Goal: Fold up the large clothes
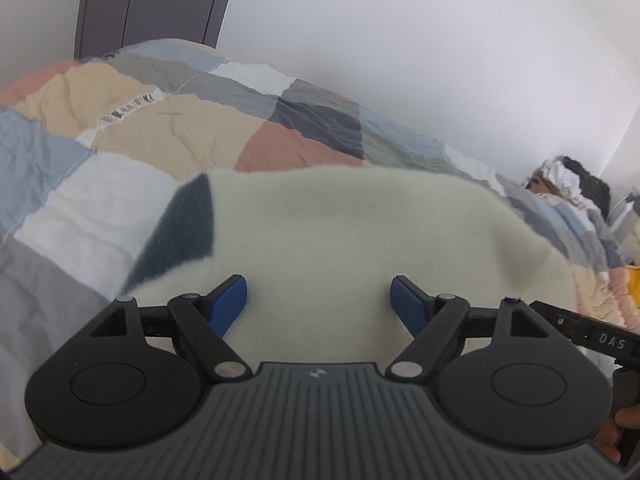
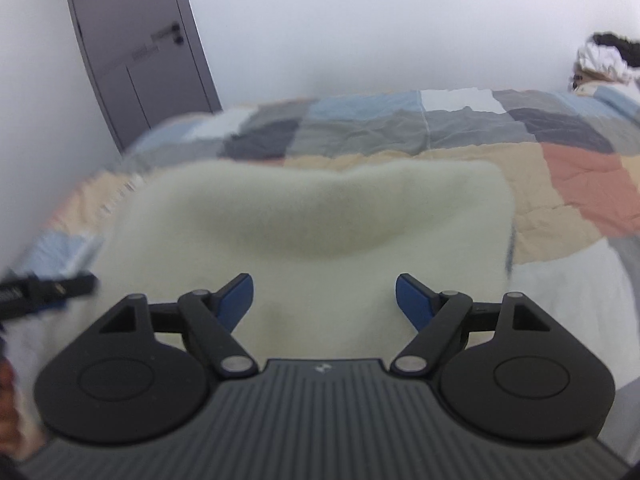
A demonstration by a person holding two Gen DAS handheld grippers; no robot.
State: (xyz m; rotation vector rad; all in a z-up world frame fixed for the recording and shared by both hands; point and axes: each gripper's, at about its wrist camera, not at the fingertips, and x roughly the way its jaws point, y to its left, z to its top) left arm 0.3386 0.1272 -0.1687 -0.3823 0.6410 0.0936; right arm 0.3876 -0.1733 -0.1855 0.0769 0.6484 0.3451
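Note:
A cream fleece garment (image 1: 352,224) with a dark blue patch (image 1: 180,228) lies folded on the patchwork bed cover (image 1: 120,128). My left gripper (image 1: 319,304) is open just over its near edge, blue fingertips (image 1: 228,304) apart, holding nothing. The same garment (image 2: 312,216) fills the middle of the right wrist view. My right gripper (image 2: 324,304) is open over its near edge and holds nothing. The right gripper's body (image 1: 592,332) shows at the right edge of the left wrist view. The left gripper's body (image 2: 44,288) shows at the left edge of the right wrist view.
The bed cover (image 2: 440,128) spreads all round the garment. A grey door (image 2: 136,60) stands at the back left, by white walls. A heap of clothes (image 1: 568,184) lies at the far right of the bed, also in the right wrist view (image 2: 604,60).

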